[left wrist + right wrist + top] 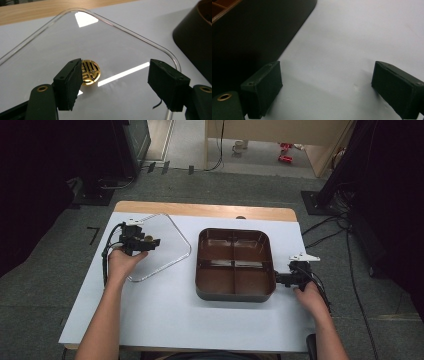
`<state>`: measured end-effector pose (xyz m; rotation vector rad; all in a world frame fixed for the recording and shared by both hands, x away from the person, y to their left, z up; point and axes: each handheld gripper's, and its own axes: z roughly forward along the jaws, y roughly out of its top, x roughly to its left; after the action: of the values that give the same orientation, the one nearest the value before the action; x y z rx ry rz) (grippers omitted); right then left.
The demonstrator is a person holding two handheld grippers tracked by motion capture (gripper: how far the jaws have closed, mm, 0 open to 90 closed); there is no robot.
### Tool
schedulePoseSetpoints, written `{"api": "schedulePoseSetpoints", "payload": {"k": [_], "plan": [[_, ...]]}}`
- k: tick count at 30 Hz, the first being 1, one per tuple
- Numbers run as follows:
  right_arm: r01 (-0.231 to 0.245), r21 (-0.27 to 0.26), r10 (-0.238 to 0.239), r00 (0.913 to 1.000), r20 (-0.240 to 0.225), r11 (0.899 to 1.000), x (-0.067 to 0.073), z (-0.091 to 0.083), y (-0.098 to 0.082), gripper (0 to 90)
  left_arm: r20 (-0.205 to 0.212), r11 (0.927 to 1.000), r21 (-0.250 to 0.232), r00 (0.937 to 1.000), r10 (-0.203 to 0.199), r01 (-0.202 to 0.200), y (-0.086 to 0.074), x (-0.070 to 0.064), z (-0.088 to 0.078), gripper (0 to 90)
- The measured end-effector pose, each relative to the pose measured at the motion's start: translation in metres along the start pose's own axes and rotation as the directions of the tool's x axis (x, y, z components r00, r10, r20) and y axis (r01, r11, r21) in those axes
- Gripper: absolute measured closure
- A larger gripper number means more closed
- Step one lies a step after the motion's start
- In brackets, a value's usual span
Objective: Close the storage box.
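A clear plastic lid point(165, 251) with rounded corners lies flat on the left of the white table top. In the left gripper view the lid point(75, 40) carries a small round gold emblem point(91, 72). My left gripper point(151, 243) hovers over the lid's middle, and there its jaws point(116, 75) stand open with the emblem just beside the left pad. A dark brown tray point(235, 230) divided into several empty compartments sits at the centre right. My right gripper point(278, 280) rests by the tray's near right corner, open point(327, 75) over bare table, with the tray wall point(257, 32) to its left.
A white sheet point(175, 315) covers the table, with a wooden strip point(200, 209) showing along the far edge. The tray's dark wall point(195, 37) rises to the right of the lid. Cables and stands lie on the floor beyond the table.
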<state>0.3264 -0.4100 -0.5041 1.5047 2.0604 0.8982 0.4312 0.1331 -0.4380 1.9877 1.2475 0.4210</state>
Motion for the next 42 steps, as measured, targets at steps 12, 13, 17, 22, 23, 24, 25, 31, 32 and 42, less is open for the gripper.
{"api": "schedulePoseSetpoints", "payload": {"k": [12,13,17,22,23,24,25,31,32,42], "plan": [[0.000,0.000,0.000,1.0000,0.000,1.000,0.000,0.000,0.000,9.0,-0.086,0.9996,0.009,0.9960,-0.026,0.026,-0.001,0.019,0.023,30.2],[0.000,0.000,0.000,1.0000,0.000,1.000,0.000,0.000,0.000,9.0,-0.085,0.9995,0.011,0.9960,-0.029,0.030,-0.002,0.019,0.025,30.2],[0.000,0.000,0.000,1.0000,0.000,1.000,0.000,0.000,0.000,9.0,-0.087,0.9991,0.028,0.9958,-0.028,0.030,-0.006,0.019,0.032,33.2],[0.000,0.000,0.000,1.0000,0.000,1.000,0.000,0.000,0.000,9.0,-0.080,0.9976,0.060,0.9964,-0.029,0.034,-0.010,0.020,0.036,44.8],[0.000,0.000,0.000,1.0000,0.000,1.000,0.000,0.000,0.000,9.0,-0.073,0.9972,0.067,0.9969,-0.027,0.032,-0.012,0.021,0.037,48.5],[0.000,0.000,0.000,1.0000,0.000,1.000,0.000,0.000,0.000,9.0,-0.073,0.9972,0.067,0.9969,-0.027,0.032,-0.012,0.021,0.037,51.8],[0.000,0.000,0.000,1.0000,0.000,1.000,0.000,0.000,0.000,9.0,-0.078,0.9975,0.067,0.9968,-0.020,0.025,-0.014,0.022,0.037,51.8],[0.000,-0.001,0.000,1.0000,0.000,1.000,0.000,0.000,0.000,9.0,-0.079,0.9982,0.060,0.9968,0.004,0.001,-0.014,0.020,0.037,59.0],[0.000,-0.001,0.000,1.0000,0.000,1.000,0.000,0.000,0.000,9.0,-0.073,0.9980,0.063,0.9973,-0.004,0.009,-0.013,0.021,0.037,59.0],[-0.001,-0.001,0.001,1.0000,0.000,1.000,0.000,0.000,0.000,9.0,-0.071,0.9985,0.053,0.9974,-0.011,0.014,-0.004,0.021,0.024,59.4]]}}
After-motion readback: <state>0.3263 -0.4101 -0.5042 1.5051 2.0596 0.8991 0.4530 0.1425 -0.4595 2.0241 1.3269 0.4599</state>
